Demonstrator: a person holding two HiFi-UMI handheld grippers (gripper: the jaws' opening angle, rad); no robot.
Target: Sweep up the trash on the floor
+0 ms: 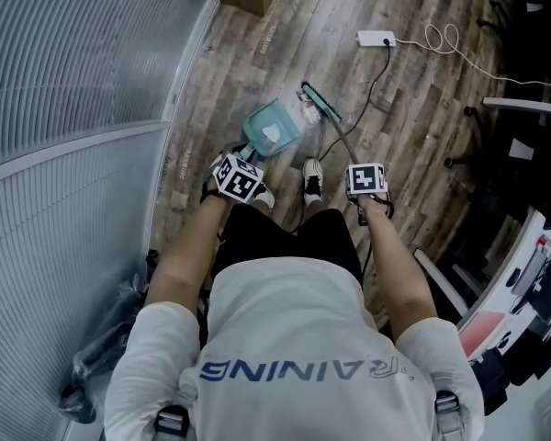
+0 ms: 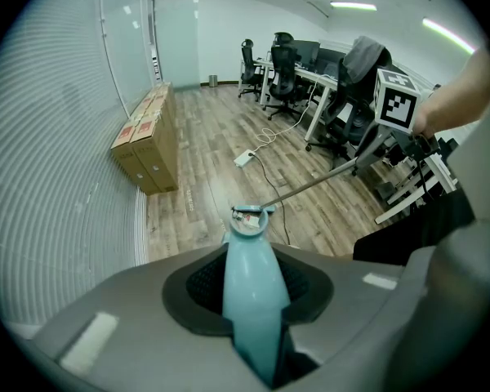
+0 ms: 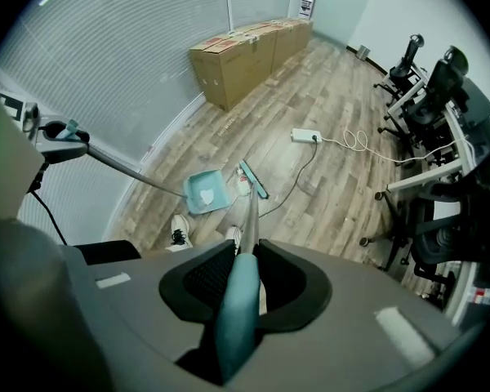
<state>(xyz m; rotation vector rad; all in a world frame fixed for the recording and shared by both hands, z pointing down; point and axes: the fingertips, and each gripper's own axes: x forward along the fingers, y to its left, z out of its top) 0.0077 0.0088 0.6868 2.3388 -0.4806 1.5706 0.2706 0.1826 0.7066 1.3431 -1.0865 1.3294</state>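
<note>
A teal dustpan (image 1: 274, 129) rests on the wood floor with a white scrap of paper (image 1: 272, 133) in it. My left gripper (image 1: 237, 177) is shut on its long teal handle (image 2: 253, 300). Just right of the pan lies the broom head (image 1: 320, 102), with a small bit of trash (image 1: 308, 111) between the two. My right gripper (image 1: 367, 184) is shut on the broom's handle (image 3: 238, 300), whose stick runs down to the broom head (image 3: 253, 178). In the right gripper view the dustpan (image 3: 206, 192) and trash (image 3: 243, 188) sit side by side.
Cardboard boxes (image 3: 245, 55) line the blind-covered glass wall (image 1: 64, 108) on the left. A power strip (image 1: 375, 38) and its cable lie beyond the broom. Desks and office chairs (image 3: 425, 96) stand at the right. My shoe (image 1: 312, 180) is behind the pan.
</note>
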